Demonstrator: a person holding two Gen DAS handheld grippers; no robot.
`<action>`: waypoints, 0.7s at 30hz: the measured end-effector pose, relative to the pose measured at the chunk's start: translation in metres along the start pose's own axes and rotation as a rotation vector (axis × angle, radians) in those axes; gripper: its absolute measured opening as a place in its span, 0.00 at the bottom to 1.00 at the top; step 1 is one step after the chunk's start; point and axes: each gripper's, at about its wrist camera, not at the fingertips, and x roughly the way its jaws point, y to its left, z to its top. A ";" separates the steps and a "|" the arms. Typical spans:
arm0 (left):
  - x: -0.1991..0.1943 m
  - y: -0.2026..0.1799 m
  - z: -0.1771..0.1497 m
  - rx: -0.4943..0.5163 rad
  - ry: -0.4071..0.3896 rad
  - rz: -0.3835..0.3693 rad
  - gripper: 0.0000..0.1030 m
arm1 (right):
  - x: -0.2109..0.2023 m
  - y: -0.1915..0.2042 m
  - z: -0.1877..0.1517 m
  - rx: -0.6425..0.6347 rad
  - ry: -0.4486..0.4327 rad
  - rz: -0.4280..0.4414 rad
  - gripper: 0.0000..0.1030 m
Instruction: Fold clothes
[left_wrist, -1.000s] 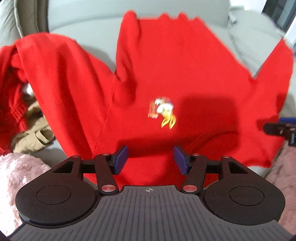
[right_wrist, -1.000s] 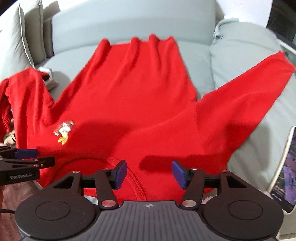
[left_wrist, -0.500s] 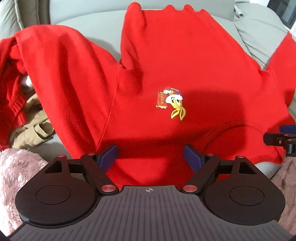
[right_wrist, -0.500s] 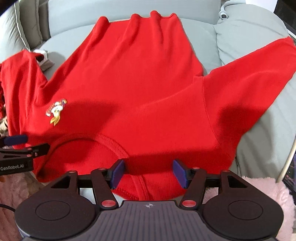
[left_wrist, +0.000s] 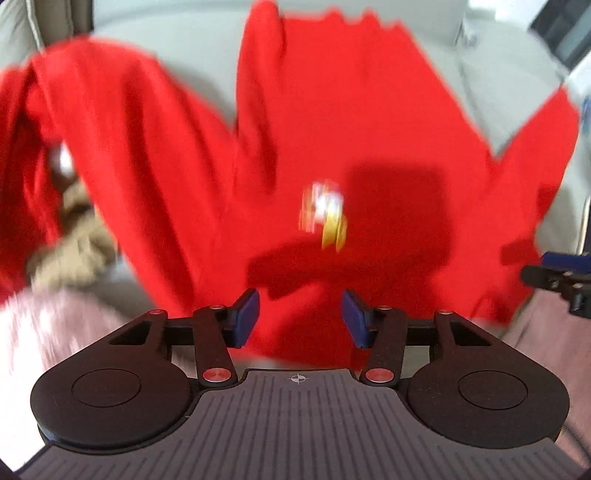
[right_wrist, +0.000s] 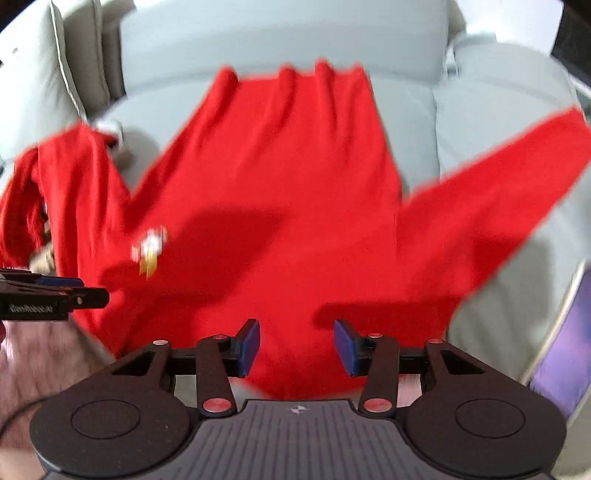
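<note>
Both tongs (left_wrist: 300, 318) (right_wrist: 296, 348) closing over blurred red sweater (right_wrist: 280, 184); grip unclear.

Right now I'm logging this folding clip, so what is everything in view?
Red sweatshirt: one, red, spread flat on the sofa, sleeves out to both sides.
Chest emblem: one, white and yellow, on the sweatshirt's front; too blurred to read.
Sofa: one, pale grey, under and behind the sweatshirt.
Beige garment: one, tan, crumpled beside the sweatshirt's sleeve.
Pink fluffy fabric: pink, along the near edge, on both sides.
Screen device: one, purple display, propped at the sofa's edge.
Left gripper: black with blue pads, jaws just closing partway, nothing pressed between them.
Right gripper: the same build, jaws just closing partway, nothing pressed.
</note>
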 end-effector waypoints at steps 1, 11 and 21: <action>0.001 0.002 0.010 -0.001 -0.020 0.000 0.55 | 0.004 -0.001 0.011 -0.015 -0.024 -0.010 0.43; 0.078 0.051 0.173 -0.136 -0.143 0.076 0.59 | 0.079 -0.025 0.132 -0.044 -0.154 -0.025 0.41; 0.149 0.074 0.248 -0.125 -0.163 0.089 0.59 | 0.205 -0.085 0.274 0.110 -0.239 -0.055 0.42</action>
